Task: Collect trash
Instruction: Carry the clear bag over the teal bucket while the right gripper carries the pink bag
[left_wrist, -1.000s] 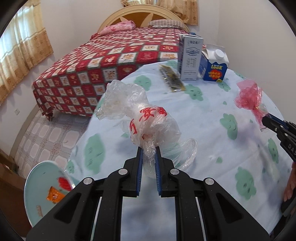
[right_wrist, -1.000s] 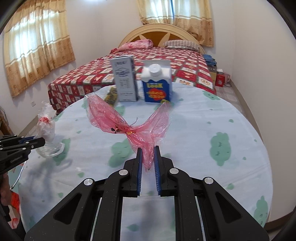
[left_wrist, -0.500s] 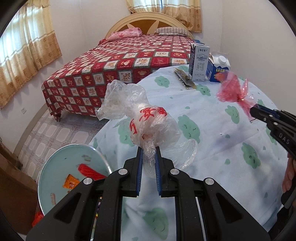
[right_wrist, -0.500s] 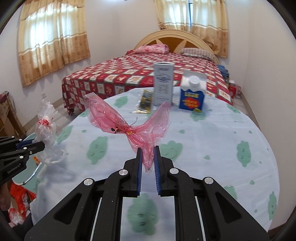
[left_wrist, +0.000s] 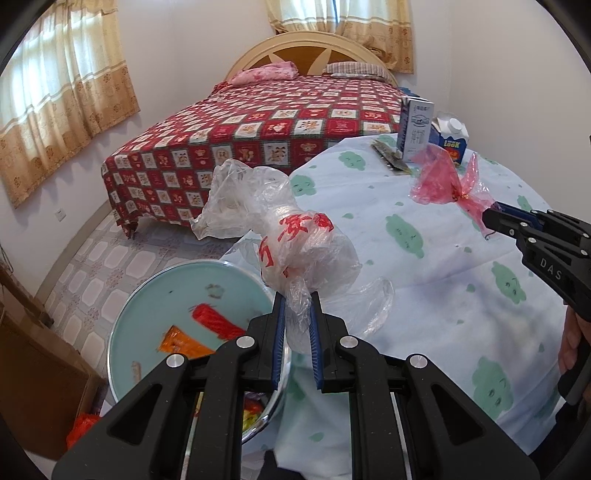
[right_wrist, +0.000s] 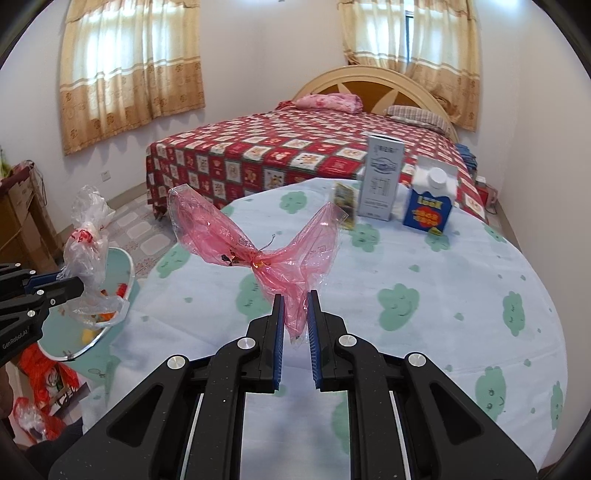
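Left wrist: left gripper (left_wrist: 295, 317) clamped on crumpled clear bag (left_wrist: 295, 243), red print, now at table (left_wrist: 424, 266) edge above bin (left_wrist: 147, 295), which shows more than before. Right gripper (right_wrist: 295, 314) clamped on pink wrapper (right_wrist: 258, 243) over table.

Round cloth-covered table (right_wrist: 424, 332) carries two cartons (right_wrist: 382, 177) and a packet (right_wrist: 341, 203).

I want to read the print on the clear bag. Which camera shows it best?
The left wrist view: the clear bag fills the centre, red characters facing the lens, pinched in the left gripper. The right wrist view shows it small at the left edge.
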